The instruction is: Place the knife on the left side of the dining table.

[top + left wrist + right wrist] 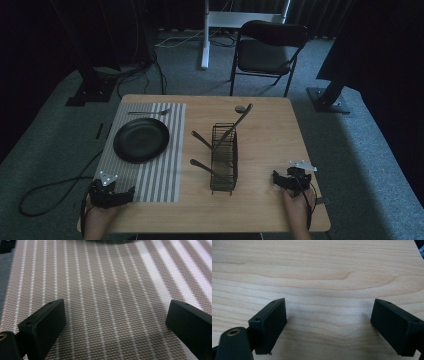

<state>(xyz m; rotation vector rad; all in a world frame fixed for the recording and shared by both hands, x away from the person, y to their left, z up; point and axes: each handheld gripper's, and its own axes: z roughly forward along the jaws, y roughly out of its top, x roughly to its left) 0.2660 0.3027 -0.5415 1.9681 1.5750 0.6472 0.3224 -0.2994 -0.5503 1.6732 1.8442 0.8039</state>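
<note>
A black round plate (141, 139) lies on a grey-striped placemat (160, 175) on the left half of the wooden table (270, 135). A piece of cutlery (150, 113) lies across the mat's far end. A black wire basket (223, 165) stands mid-table with three utensil handles (202, 139) sticking out. My left gripper (125, 193) rests open at the mat's near left corner; its jaws stand wide over the mat (110, 290), with the plate's rim (107, 241) just ahead. My right gripper (280, 180) sits open over bare wood (324, 277) at the near right, with nothing between its jaws.
A small round object (240, 108) lies beside the tallest handle near the far edge. A black folding chair (267, 47) stands beyond the table. Cables (50, 190) trail on the carpet to the left. Bare wood lies between the basket and the right edge.
</note>
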